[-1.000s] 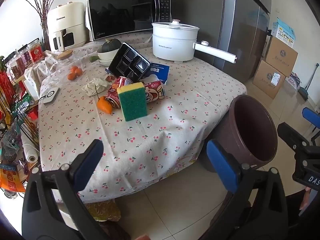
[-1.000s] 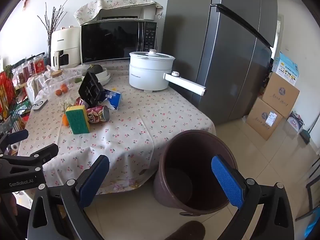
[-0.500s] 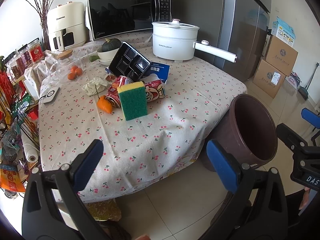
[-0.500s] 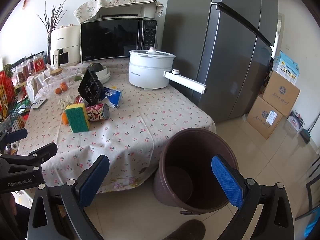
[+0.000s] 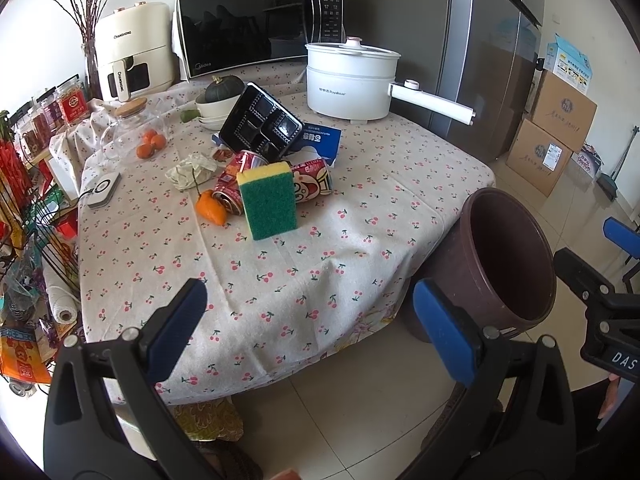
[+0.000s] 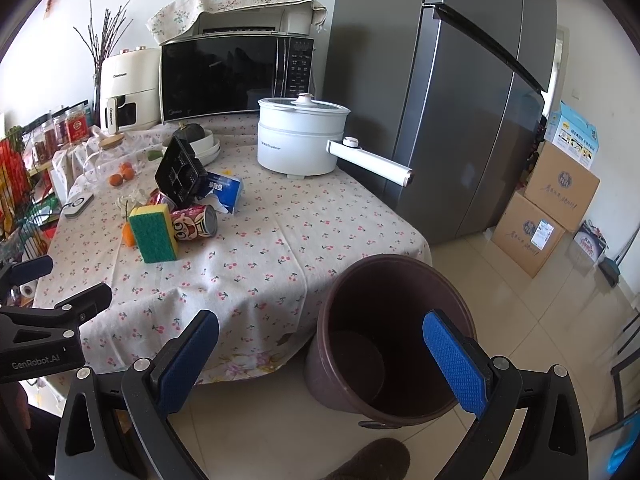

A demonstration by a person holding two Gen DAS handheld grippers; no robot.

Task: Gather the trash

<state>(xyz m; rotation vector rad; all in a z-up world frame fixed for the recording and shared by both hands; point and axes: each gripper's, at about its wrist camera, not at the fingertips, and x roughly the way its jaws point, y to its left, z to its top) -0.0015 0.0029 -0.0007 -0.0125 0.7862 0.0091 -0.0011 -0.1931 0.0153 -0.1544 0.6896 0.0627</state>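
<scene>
the left gripper (image 5: 308, 320) is held spread wide with nothing between its blue pads, above the near edge of a table (image 5: 360, 216) covered in a cherry-print cloth. the right gripper (image 6: 320, 352) is likewise held apart and empty, over the floor beside the table, with a brown trash bin (image 6: 394, 336) seen just behind its fingers. the bin stands on the tiled floor, close against the table's right corner, and nothing can be made out inside it.

the trash is gathered in a cluster toward the middle-left of the table: a green and yellow sponge (image 5: 267, 199) propped upright at the front, two crushed red cans (image 5: 312, 178) lying just behind it, an orange pepper (image 5: 211, 210) touching the left can, a crumpled paper (image 5: 192, 170) further left, a black plastic tray (image 5: 261, 124) tilted up at the back, and a blue packet (image 5: 322, 140) beside the tray.

a white electric pot (image 5: 350, 80) and a microwave (image 5: 256, 28) are seen behind the cluster.
</scene>
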